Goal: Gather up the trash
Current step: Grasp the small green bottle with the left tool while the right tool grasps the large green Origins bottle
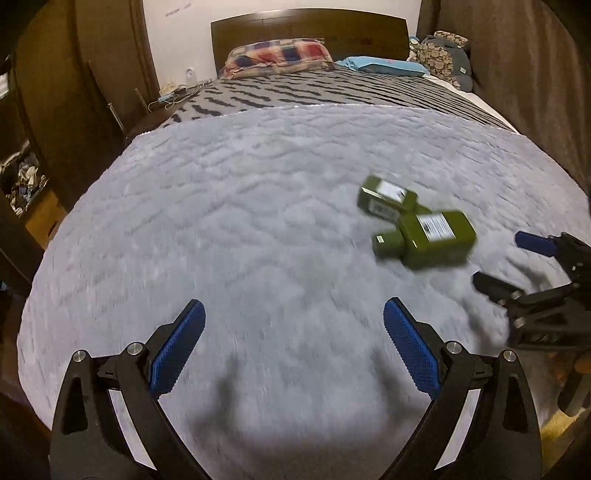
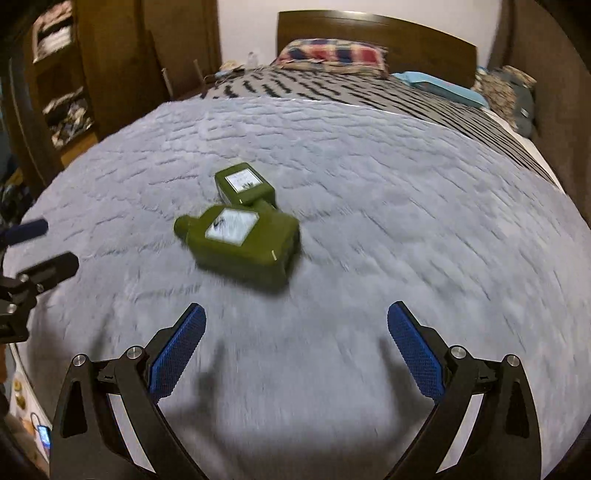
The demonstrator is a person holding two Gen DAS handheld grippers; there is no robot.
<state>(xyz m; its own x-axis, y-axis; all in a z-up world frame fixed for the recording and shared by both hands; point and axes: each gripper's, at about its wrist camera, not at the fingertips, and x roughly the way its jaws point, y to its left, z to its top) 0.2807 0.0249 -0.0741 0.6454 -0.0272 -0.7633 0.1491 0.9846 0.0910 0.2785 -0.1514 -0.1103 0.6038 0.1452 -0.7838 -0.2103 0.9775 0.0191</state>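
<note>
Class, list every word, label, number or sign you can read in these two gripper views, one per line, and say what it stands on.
No text can be read in either view.
Nearer green bottle: white label, print blurred, unreadable.
Farther green bottle: white label, print too small and blurred.
Wall above the bed: a faint mark, too small to read.

Both wrist views overlook the bed obliquely.

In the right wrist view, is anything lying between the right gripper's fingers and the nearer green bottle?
No. In the right wrist view only bare grey blanket lies between the open right gripper and the nearer green bottle; the farther green bottle lies behind it.
</note>
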